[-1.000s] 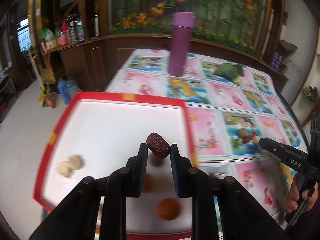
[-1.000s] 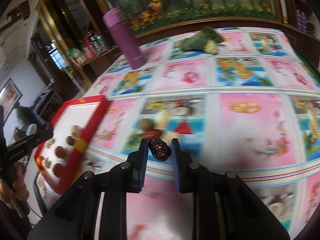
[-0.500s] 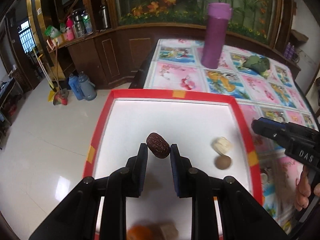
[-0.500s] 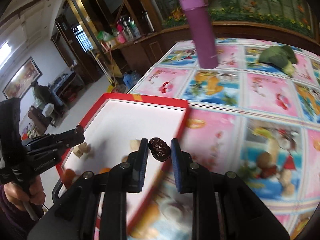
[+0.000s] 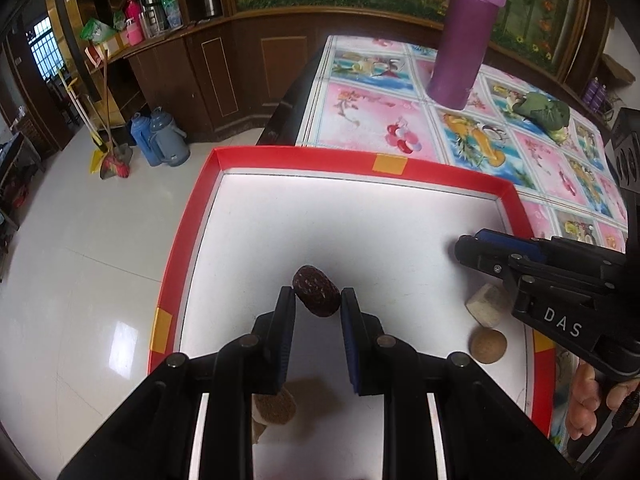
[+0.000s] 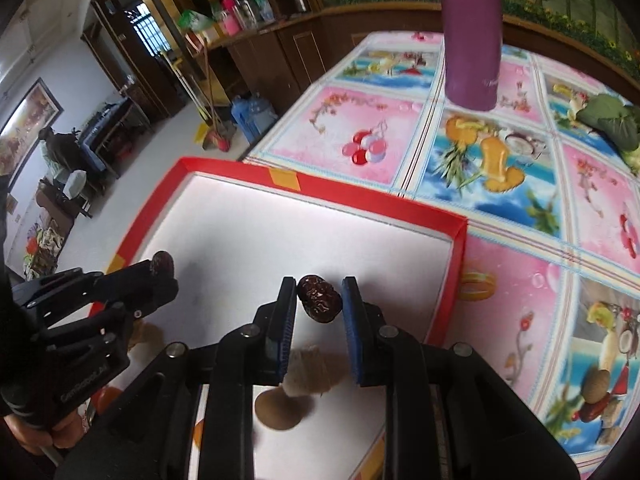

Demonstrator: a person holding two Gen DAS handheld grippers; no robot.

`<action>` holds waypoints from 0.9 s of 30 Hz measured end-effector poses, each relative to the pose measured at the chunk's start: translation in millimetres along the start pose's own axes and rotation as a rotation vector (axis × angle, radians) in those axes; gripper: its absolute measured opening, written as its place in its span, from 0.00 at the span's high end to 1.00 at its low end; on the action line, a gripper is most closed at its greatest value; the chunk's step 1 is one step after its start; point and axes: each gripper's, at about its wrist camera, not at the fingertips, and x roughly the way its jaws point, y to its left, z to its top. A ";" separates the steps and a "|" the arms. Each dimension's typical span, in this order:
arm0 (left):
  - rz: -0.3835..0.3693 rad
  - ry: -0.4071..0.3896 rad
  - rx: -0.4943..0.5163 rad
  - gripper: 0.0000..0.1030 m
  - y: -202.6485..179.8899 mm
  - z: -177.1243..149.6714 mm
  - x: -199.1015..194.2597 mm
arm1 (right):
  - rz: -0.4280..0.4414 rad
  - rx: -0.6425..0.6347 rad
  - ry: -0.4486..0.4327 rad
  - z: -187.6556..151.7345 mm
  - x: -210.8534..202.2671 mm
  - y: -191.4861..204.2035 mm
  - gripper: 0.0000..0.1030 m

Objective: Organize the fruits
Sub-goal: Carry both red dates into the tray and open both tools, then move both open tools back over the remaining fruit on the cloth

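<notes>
Pose: both angled down over red tray (image 5: 508,196) | left hand-held gripper (image 5: 316,308) clamps dried date (image 5: 316,296) | right hand-held gripper (image 6: 319,306) clamps second date (image 6: 319,298)

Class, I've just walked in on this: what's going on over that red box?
A person is sorting dried fruit. The left hand-held gripper is shut on one dried red date, the right hand-held gripper on another wrinkled date. Both hover over the red-rimmed box, which already holds a brown round fruit and pale pieces.

Left hand-held gripper (image 5: 316,308): black linkage arms, silver screws, blue pads.
Right hand-held gripper (image 6: 319,304): same black build; white "DAS" lettering.
</notes>
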 end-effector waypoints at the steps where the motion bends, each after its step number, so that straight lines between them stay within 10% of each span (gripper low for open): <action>1: 0.005 0.005 -0.002 0.79 0.7 0.2 1.2 | 0.000 0.006 0.008 0.4 3.0 -0.7 0.75; 6: 0.038 0.033 -0.023 0.76 5.3 -0.6 8.2 | -0.003 0.021 0.036 0.3 7.6 -1.9 0.75; 10: 0.066 0.021 -0.034 0.52 4.4 -5.4 0.7 | 0.024 0.034 0.030 -1.2 -0.8 -4.1 0.73; 19: 0.022 -0.084 0.013 0.50 -29.2 -10.9 -44.2 | 0.048 0.022 -0.135 -31.6 -80.1 -33.9 0.62; 27: -0.069 -0.135 0.108 0.46 -86.6 -20.5 -64.9 | -0.114 0.076 -0.182 -105.9 -150.5 -117.7 0.61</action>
